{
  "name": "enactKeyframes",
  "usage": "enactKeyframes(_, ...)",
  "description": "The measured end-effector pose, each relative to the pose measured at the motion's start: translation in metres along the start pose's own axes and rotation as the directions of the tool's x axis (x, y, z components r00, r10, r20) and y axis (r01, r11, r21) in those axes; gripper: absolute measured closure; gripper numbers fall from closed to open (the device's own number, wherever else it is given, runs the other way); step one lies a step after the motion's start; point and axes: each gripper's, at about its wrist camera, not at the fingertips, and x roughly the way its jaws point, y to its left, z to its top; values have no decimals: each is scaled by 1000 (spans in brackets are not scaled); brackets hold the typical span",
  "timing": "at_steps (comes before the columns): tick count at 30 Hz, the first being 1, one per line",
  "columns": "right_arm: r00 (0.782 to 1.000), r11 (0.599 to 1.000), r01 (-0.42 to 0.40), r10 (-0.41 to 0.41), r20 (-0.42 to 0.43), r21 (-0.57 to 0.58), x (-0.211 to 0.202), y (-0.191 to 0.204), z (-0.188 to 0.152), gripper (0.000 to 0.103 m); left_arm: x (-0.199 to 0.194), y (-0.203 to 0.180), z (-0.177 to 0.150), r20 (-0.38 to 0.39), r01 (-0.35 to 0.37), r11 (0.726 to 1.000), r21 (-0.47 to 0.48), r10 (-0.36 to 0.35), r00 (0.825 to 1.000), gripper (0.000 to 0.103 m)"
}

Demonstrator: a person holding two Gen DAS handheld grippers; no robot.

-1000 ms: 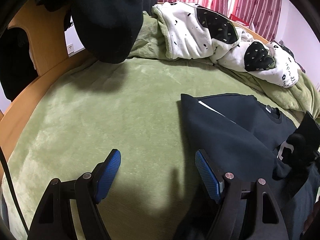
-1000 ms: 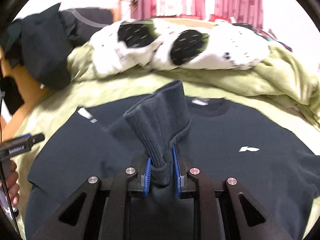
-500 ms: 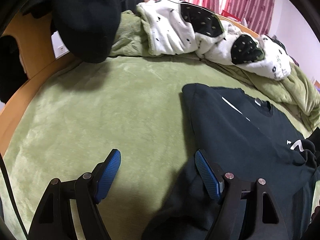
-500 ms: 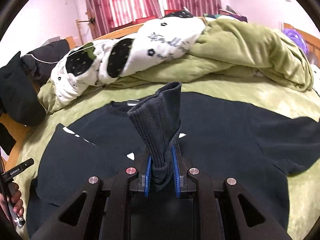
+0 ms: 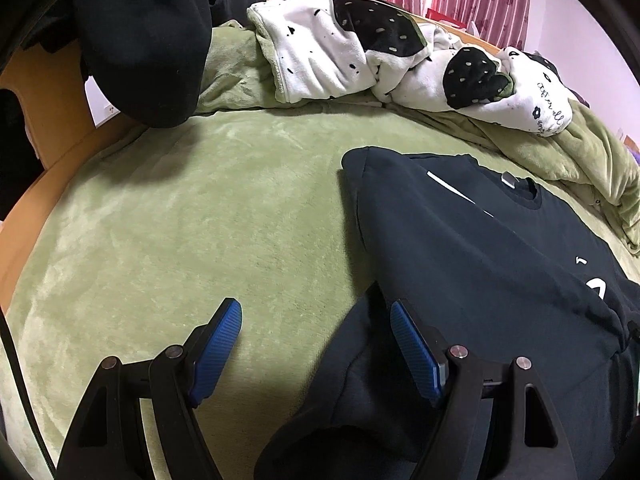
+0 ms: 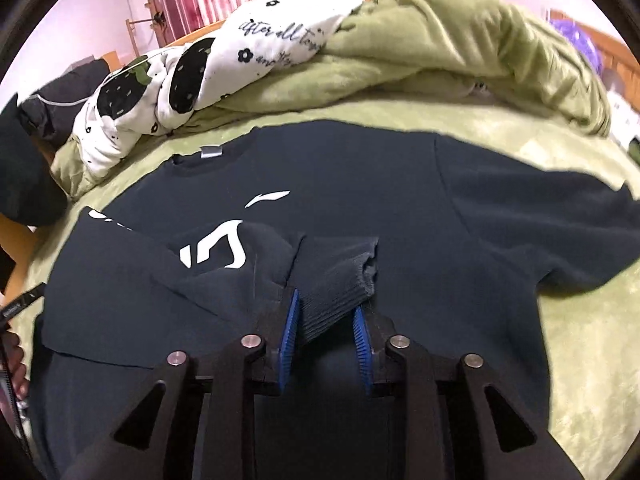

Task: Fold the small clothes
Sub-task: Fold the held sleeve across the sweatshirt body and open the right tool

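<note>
Sweatshirt [image 6: 360,208] in dark navy lies flat, front up, on the green blanket [image 5: 180,220] that covers the bed, its collar toward the heaped quilt [image 6: 260,48] at the far edge. We have one sleeve folded across the chest, and its ribbed cuff [image 6: 340,284] sits between the blue pads of our right gripper [image 6: 325,326]. Those jaws are opening now; the cuff lies slack in the gap, and we judge the pads no longer press it. The other sleeve [image 6: 560,232] stretches out flat toward the right edge of the bed, its long axis running sideways away from the body.

Our left gripper [image 5: 316,344] hangs with its jaws spread wide and nothing between them, over the shirt's near left edge [image 5: 360,360], where dark cloth meets bare blanket.

For the coming move, that outstretched sleeve matters most: it lies to the right of the right gripper, so we reckon the right hand is nearer, and the sleeve would need carrying inward along its own length, across the chest.
</note>
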Motion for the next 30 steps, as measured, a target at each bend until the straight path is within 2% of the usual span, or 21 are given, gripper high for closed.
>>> enactKeyframes(2,1000,999,-19,19,1,27,3,-2,-1,55,1,1,0,-2,4,1000,-6,-4,1000,28)
enactKeyframes(4,999,998,-47,47,1,39,8,0,0,46,2,1,-1,-3,4,1000,-6,-4,1000,28)
enactKeyframes(7,997,997,-67,68,-23,42,22,7,3,45,3,1,-2,-2,6,1000,-2,-6,1000,28)
enactKeyframes(10,999,1000,-22,23,-48,9,39,16,4,45,4,0,-2,-1,8,1000,6,-8,1000,28)
enactKeyframes(12,999,1000,1,-1,-41,-3,46,17,3,48,5,-1,-2,3,6,1000,16,-6,1000,28)
enactKeyframes(14,1000,1000,3,-3,-23,-3,47,16,4,66,5,-3,-2,6,5,1000,24,-5,1000,28)
enactKeyframes(17,999,999,-27,28,32,-23,37,19,7,83,6,-3,-2,8,17,1000,23,-17,1000,28)
enactKeyframes(19,994,998,15,-9,107,-59,22,25,10,84,6,-3,-2,6,27,999,19,-27,1000,28)
enactKeyframes(21,986,998,37,-29,164,-47,6,27,13,84,5,-4,-3,6,32,999,18,-32,999,28)
enactKeyframes(24,981,997,77,-74,179,-13,-2,19,11,84,6,-7,-5,3,30,999,30,-30,1000,28)
enactKeyframes(26,980,990,144,-141,138,-6,7,10,7,84,7,-9,-6,-5,30,999,36,-30,1000,28)
enactKeyframes(28,991,991,123,-125,46,48,25,-4,0,83,8,-12,-7,-6,25,998,49,-25,1000,28)
enactKeyframes(30,994,990,110,-110,-4,89,36,-12,-3,79,7,-16,-8,-4,10,998,62,-10,1000,28)
